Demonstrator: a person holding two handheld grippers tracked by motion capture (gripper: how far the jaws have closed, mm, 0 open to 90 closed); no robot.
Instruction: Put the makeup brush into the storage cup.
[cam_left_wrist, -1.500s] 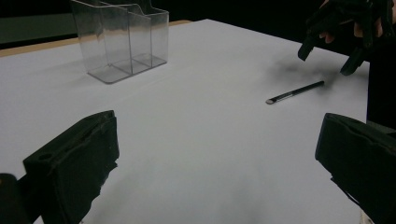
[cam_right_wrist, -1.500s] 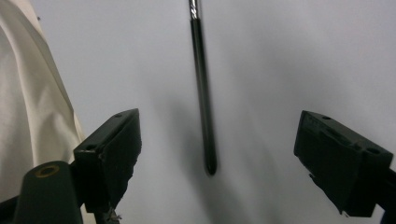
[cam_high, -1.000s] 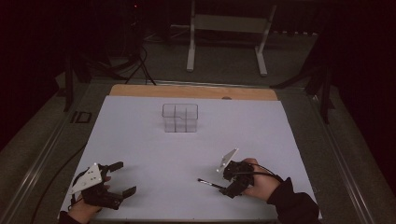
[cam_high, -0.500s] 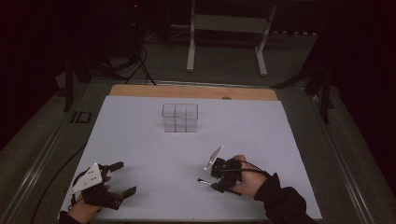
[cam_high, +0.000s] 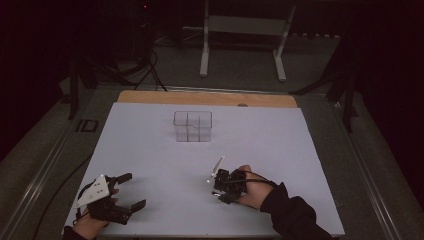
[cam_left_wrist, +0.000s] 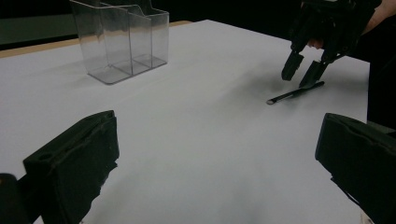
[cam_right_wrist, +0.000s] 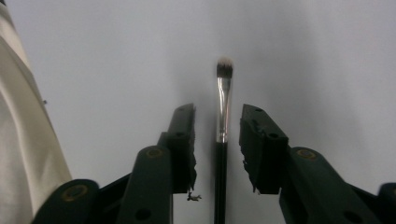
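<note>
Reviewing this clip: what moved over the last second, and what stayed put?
The right gripper slid left across the sheet and now sits with open jaws on either side of the makeup brush, not yet closed on it. The left gripper, open, and the clear organizer kept their places.

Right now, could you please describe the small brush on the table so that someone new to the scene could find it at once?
Start at the white table and find the right gripper near its front edge. The makeup brush lies flat on the sheet between that gripper's open fingers, untouched. It is a slim black handle with a silver ferrule and pale bristle tip, unlike the clear divided organizer farther back.
</note>
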